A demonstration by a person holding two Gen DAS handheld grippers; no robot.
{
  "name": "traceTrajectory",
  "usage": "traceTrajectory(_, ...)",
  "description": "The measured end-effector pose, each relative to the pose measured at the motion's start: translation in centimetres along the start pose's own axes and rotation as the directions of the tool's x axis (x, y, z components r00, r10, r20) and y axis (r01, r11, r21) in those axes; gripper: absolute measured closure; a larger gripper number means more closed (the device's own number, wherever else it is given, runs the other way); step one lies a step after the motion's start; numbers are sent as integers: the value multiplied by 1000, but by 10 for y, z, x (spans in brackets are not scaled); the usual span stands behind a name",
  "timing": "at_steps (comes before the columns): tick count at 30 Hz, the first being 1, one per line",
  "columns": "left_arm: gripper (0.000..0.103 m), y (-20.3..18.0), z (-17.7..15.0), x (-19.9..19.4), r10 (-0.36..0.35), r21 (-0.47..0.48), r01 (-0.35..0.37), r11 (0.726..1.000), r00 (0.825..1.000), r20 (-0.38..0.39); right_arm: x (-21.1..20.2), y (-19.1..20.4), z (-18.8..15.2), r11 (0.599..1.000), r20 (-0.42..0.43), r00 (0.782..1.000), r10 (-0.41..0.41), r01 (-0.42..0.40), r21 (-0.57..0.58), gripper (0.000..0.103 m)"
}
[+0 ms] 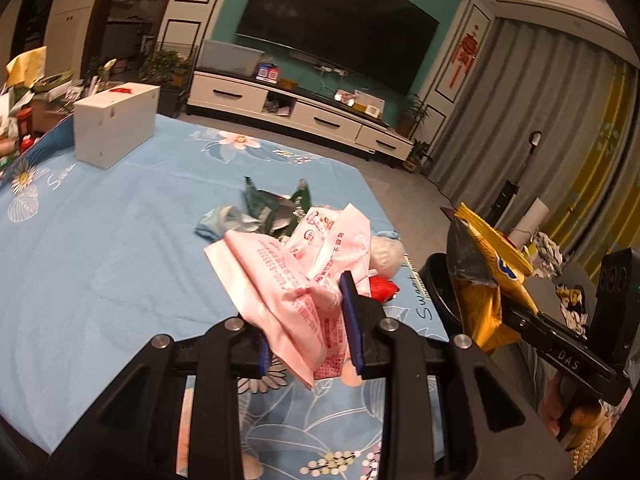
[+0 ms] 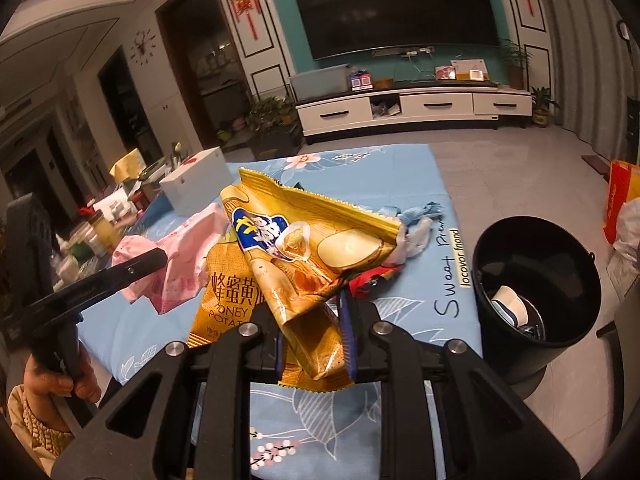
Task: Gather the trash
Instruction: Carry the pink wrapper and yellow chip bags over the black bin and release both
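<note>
My left gripper (image 1: pixel 310 336) is shut on a crumpled pink wrapper (image 1: pixel 280 280) and holds it above the blue floral tablecloth (image 1: pixel 100 240). My right gripper (image 2: pixel 314 344) is shut on a yellow chip bag (image 2: pixel 296 248), lifted over the table; the bag also shows in the left wrist view (image 1: pixel 484 280). A black trash bucket (image 2: pixel 536 280) stands on the floor right of the table, with a paper cup inside. More trash lies on the cloth: a green wrapper (image 1: pixel 276 204), a light blue wrapper (image 1: pixel 224 220), a red wrapper (image 1: pixel 384 288) and a white wad (image 1: pixel 386 256).
A white box (image 1: pixel 116 124) stands at the table's far left. Jars and clutter (image 2: pixel 92 236) crowd the left side. A TV cabinet (image 2: pixel 412 108) lines the far wall. An orange bag (image 2: pixel 620 204) sits on the floor at right.
</note>
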State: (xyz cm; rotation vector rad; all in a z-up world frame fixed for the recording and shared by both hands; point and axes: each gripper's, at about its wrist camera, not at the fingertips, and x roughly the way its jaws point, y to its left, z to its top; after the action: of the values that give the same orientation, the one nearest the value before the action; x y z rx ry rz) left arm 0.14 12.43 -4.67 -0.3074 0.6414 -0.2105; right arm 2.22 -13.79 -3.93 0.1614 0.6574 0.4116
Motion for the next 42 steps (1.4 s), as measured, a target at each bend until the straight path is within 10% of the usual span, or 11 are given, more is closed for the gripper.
traceTrajectory(42,73,-133,18,81,-129,247,154,957,985,-116,-18,-123,-13,964,74,989,-126,104,244,80)
